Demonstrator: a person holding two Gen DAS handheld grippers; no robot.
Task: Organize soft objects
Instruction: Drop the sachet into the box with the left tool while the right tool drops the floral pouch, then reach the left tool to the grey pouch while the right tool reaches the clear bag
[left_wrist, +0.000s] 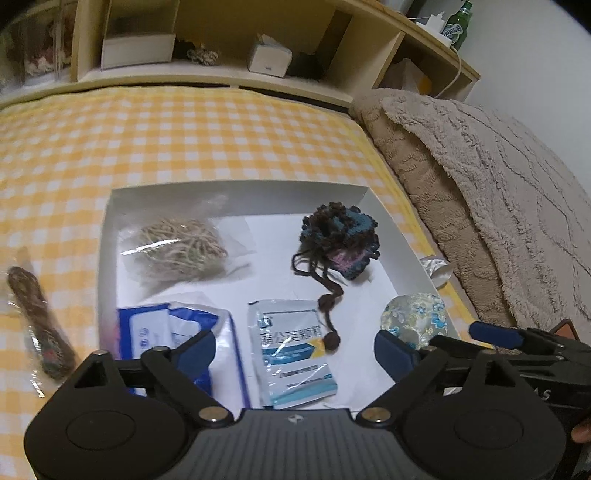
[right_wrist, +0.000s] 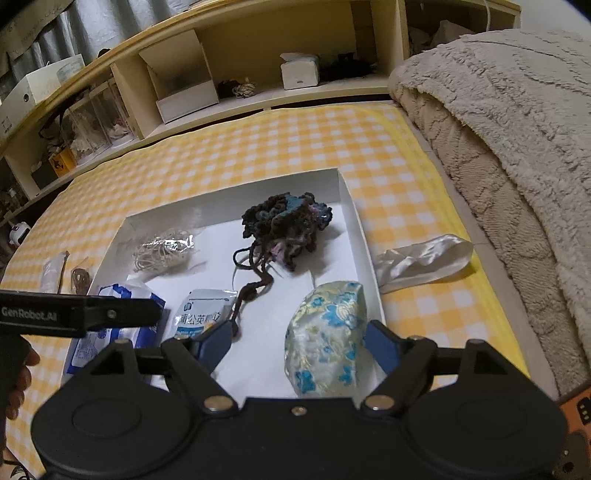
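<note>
Both grippers hang over the near edge of the shallow white box (right_wrist: 352, 206) that sits on the yellow-checked bed. The left gripper (left_wrist: 293, 349) has its jaws wide apart above the white-and-blue sachet (left_wrist: 291, 354), pinching nothing. The right gripper (right_wrist: 297, 341) is also spread, its fingers either side of the blue-flowered silk pouch (right_wrist: 327, 334) without pressing it, as far as I can see. The box also holds the crocheted drawstring bag (right_wrist: 286, 227), a clear packet of pale cord (left_wrist: 177, 245) and a blue wipes pack (left_wrist: 173, 328). Outside it lie a white satin piece (right_wrist: 424, 260) beside the beige blanket (right_wrist: 517, 129) and a wrapped brown item (left_wrist: 35, 314) on the left. The trouble I would expect: the crochet bag's long cord trails across the sachet, so lifting either could drag the other. The satin is slippery and could slide from a pinch, and the light box may shift on the soft bedding if nudged.
</note>
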